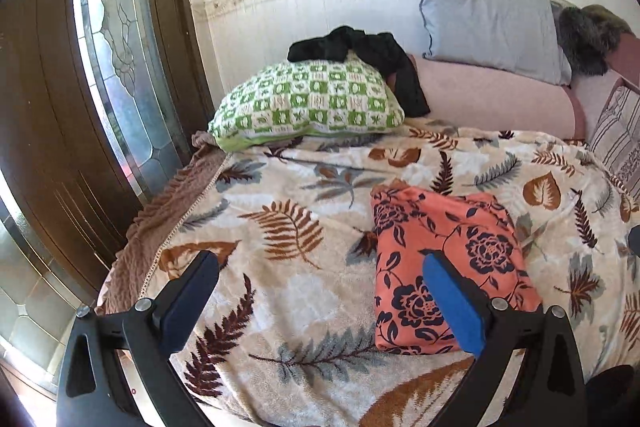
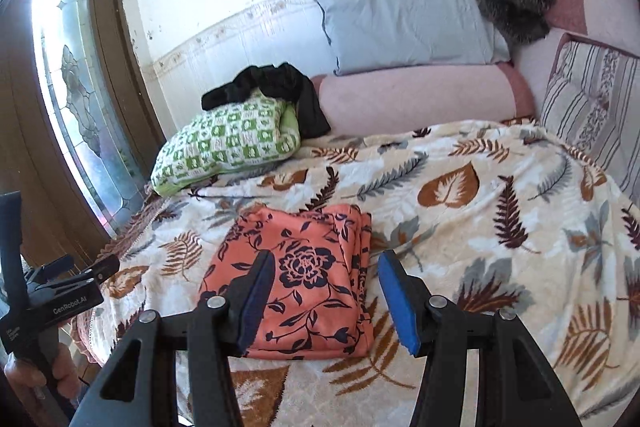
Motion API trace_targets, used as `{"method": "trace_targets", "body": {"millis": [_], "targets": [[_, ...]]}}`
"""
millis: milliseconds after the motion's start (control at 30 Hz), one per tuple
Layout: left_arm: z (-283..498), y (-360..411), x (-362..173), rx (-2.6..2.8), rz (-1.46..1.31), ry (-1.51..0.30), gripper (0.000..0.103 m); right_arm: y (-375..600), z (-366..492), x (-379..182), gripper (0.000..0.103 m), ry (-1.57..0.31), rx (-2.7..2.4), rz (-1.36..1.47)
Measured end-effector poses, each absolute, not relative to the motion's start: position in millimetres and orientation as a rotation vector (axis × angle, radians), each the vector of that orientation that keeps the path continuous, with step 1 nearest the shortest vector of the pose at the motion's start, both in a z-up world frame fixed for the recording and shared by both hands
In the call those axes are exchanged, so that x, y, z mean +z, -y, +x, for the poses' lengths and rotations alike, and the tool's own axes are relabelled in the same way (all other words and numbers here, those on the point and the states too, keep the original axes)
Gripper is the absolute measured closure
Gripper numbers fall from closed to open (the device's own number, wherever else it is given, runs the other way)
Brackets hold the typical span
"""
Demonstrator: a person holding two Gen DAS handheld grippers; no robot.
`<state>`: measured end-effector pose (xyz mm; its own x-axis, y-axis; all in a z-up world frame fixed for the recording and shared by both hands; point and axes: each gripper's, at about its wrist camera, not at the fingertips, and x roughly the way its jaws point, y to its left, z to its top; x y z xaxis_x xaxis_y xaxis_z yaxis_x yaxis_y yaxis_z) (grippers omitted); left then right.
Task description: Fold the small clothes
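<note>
An orange garment with dark flower print (image 1: 448, 259) lies folded into a neat rectangle on the leaf-patterned blanket (image 1: 304, 227). It also shows in the right wrist view (image 2: 304, 275). My left gripper (image 1: 320, 279) is open and empty, held above the blanket to the left of the garment, its right finger over the garment's near edge. My right gripper (image 2: 324, 279) is open and empty, held above the garment's near right part. The left gripper (image 2: 80, 275) shows at the left edge of the right wrist view.
A green checked pillow (image 1: 308, 103) lies at the back with a black garment (image 1: 360, 55) draped over it. A grey pillow (image 1: 488, 23), a pink bolster (image 1: 496, 99) and a striped cushion (image 2: 592, 107) line the wall. A wooden glass door (image 1: 100, 67) stands left of the bed.
</note>
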<state>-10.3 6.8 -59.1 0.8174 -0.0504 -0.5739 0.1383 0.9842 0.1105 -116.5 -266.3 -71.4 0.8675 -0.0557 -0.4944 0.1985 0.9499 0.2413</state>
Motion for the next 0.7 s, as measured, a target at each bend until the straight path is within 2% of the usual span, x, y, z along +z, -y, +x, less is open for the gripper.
{"method": "trace_targets", "body": {"millis": [267,700], "targets": [[-50,-14,7,-0.056,0.152,-0.463,0.001,239,-157,-8,0.041,-0.398,-0.087,0.243],[-90,-36,68,-0.075,0.07,-0.367,0.001,191,-172,18,0.038,-0.367,-0.044,0.181]]}}
